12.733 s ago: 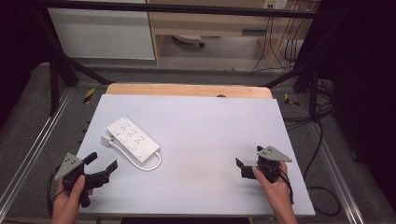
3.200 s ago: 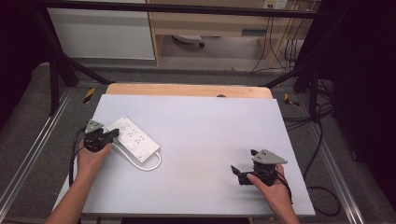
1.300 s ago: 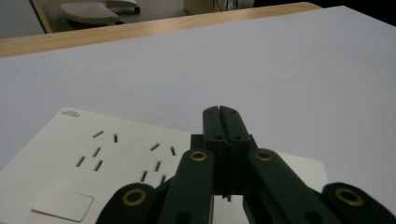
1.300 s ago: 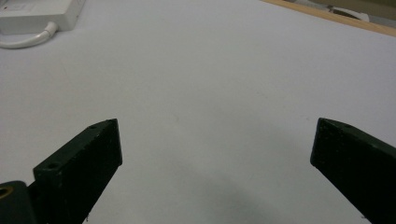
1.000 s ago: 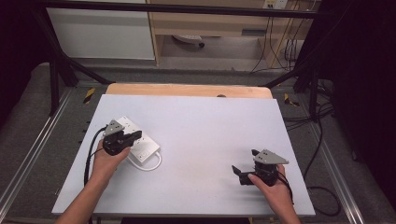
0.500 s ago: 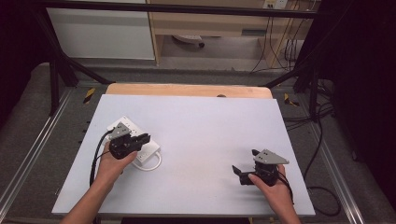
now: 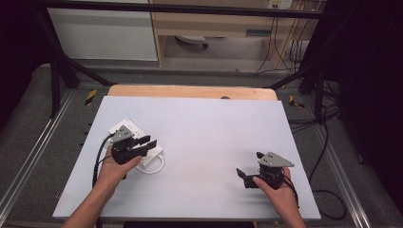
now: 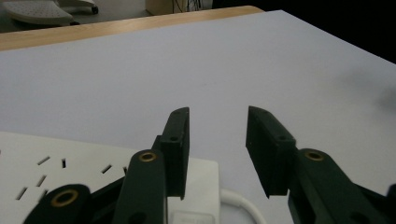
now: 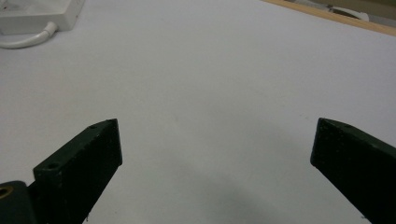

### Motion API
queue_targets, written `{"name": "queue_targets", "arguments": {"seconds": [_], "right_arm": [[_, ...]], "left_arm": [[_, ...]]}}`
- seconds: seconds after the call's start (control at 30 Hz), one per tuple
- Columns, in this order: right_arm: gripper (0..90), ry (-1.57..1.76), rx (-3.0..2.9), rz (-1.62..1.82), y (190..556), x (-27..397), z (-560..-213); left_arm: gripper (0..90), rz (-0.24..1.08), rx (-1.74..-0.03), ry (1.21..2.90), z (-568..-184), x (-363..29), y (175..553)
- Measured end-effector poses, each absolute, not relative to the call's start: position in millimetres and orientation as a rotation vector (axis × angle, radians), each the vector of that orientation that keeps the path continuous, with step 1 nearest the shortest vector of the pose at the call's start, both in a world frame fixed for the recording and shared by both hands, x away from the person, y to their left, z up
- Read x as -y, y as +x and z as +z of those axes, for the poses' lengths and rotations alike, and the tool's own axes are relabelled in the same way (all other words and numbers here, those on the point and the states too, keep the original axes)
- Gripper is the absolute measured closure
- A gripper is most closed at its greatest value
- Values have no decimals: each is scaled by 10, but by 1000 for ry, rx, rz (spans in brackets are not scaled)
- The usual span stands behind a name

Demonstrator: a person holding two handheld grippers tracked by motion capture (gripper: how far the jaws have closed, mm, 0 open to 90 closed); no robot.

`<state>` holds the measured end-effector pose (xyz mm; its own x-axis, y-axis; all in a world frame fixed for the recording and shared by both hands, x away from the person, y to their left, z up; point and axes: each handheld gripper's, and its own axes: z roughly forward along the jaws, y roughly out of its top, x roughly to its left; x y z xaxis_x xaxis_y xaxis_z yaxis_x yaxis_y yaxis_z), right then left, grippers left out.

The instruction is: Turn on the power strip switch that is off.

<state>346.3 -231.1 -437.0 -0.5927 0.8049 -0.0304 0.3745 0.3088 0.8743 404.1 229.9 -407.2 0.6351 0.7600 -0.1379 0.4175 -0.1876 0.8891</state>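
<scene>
Evidently the thing in play is the power strip (image 7: 135, 142), a white slab lying flat at the counter's (image 7: 214, 123) left side, its short cord (image 7: 154, 168) looping off the near end. It looks rigid, light and smooth-skinned, so a hold across its narrow sides should serve better than one on the slick top or the limp cord. The left gripper (image 7: 145, 141) hovers over the strip's near end, jaws partly open and empty. The right gripper (image 7: 243, 175) rests low near the counter's right front, jaws wide apart, empty.
</scene>
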Motion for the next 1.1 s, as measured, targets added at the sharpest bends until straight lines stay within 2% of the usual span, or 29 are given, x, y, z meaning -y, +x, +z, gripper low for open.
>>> {"name": "queue_targets", "arguments": {"seconds": [0.37,0.5,0.63,0.73,1.1], "right_arm": [[25,1047,-2115,1224,3462,2308,-4371],[25,1046,-2114,1223,3463,2308,-4372],[25,1047,-2114,1223,3462,2308,-4371],[25,1045,-2113,1222,3461,2309,-4371],[25,1048,-2113,1222,3459,2306,-4370]], "left_arm": [[432,401,-920,1789,-4007,-2315,3941],[325,401,-901,1778,-3993,-2311,3905],[154,380,-876,1768,-3984,-2311,3866],[81,388,-851,1745,-3979,-2333,3809],[81,429,-875,1684,-3992,-2588,3598]]}}
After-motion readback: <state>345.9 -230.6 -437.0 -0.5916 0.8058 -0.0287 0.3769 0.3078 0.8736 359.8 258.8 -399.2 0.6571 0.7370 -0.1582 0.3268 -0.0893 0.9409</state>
